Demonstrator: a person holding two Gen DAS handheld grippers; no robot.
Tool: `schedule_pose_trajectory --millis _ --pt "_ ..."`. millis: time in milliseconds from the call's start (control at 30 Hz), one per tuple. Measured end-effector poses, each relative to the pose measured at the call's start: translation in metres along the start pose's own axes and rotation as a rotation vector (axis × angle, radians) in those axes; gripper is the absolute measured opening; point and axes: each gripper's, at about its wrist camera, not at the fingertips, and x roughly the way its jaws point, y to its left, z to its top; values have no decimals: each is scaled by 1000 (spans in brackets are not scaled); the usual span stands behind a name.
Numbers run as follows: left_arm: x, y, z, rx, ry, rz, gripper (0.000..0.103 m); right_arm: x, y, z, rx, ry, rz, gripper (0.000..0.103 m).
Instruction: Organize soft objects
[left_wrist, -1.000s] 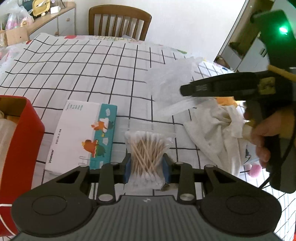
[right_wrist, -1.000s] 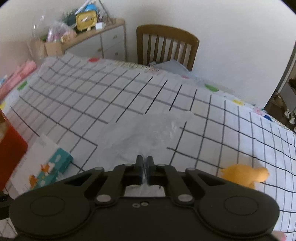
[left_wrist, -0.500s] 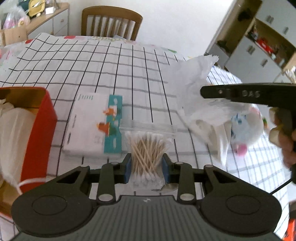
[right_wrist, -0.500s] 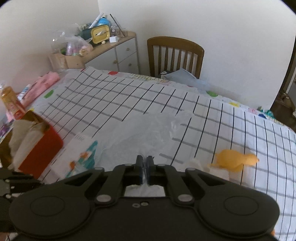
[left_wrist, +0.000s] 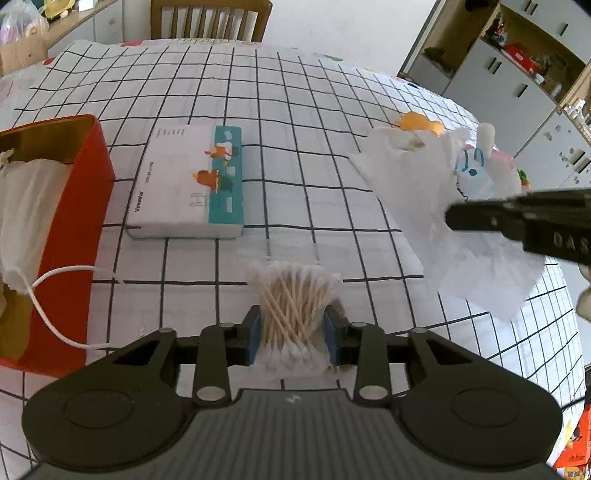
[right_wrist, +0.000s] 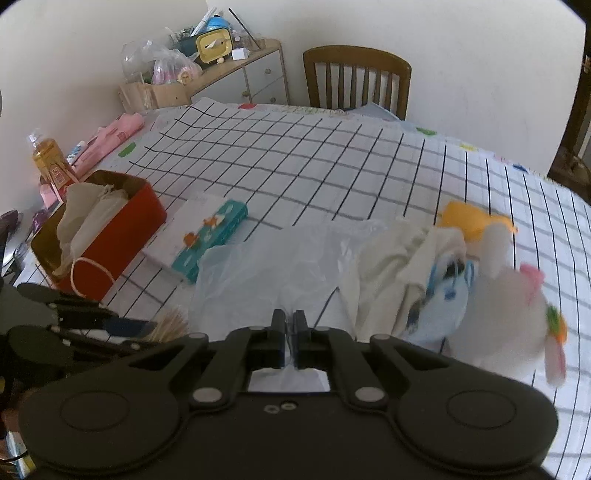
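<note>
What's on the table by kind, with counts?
Soft toys: 2, orange one, white plush
Boxes: 2, red box, tissue pack
Bags: 2, cotton swabs bag, clear plastic bag
Cloth: 1
Total: 7

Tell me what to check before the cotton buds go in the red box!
1. Left hand-held gripper shut on the bag of cotton swabs: ok.
2. Right hand-held gripper pinching the clear plastic bag: ok.
3. Red box open on top: ok.
4. Room inside the box: cannot tell; white cloth already fills much of it.
5. White cord hangs over the box's side: not ok, could snag.
6. Tissue pack lies beside the box, not in the way: ok.
</note>
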Motion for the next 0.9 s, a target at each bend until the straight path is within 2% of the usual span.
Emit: schedule_pose_trajectory --millis 33,100,233,300,467,733,900 --pt "-1 1 0 -4 0 3 47 -2 1 -3 4 1 0 3" --pt "-3 2 2 -11 -15 -2 64 -4 0 -8 10 1 2 3" --pt "-5 3 5 -10 -17 -24 67 -9 -1 -13 20 -6 -2 3" --pt "-2 3 8 -11 -9 -17 73 -10 -3 -15 28 -9 -4 3" --pt "15 -4 16 48 13 66 73 -11 -5 -17 37 -5 -11 3" --pt "24 -4 18 67 13 100 71 -7 -3 -20 33 8 -14 3" --pt "23 -4 19 79 8 106 54 -5 -3 -19 31 12 -13 3"
